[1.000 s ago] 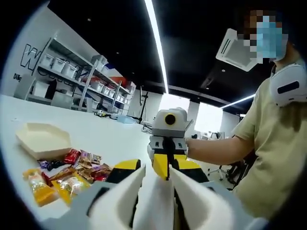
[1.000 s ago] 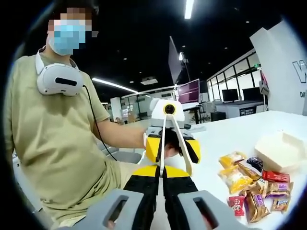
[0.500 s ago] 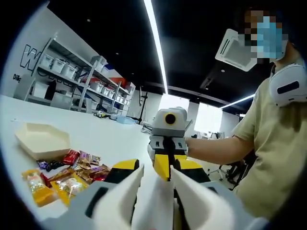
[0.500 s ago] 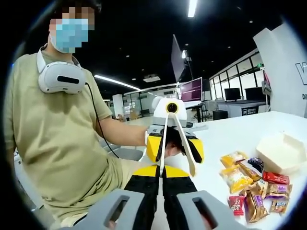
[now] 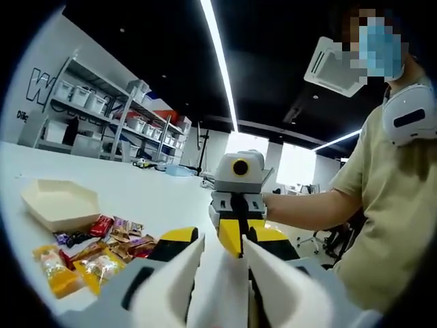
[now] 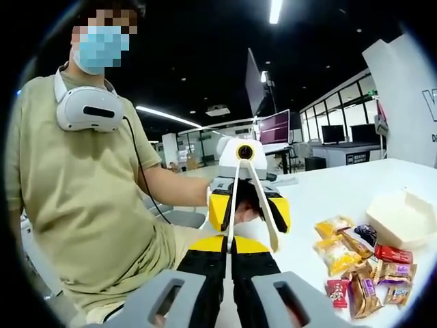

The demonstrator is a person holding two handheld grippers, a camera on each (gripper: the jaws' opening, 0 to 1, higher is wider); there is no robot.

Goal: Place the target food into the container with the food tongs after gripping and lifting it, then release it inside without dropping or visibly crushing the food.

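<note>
Left gripper [image 5: 218, 263] clamps white plastic tongs [image 5: 220, 287]; right gripper [image 6: 231, 249] jaws pressed together — wrapped snack pile [image 6: 358, 263] right of them, beside cream hexagonal container [image 6: 399, 217].

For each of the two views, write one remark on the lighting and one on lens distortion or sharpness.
Left gripper view: a ceiling light strip blows out to pure white; the shelving bows with the fisheye curve, and the near white tongs look soft. Right gripper view: bright windows sit under a dark ceiling; the snack packets and container are squeezed toward the edge.
</note>
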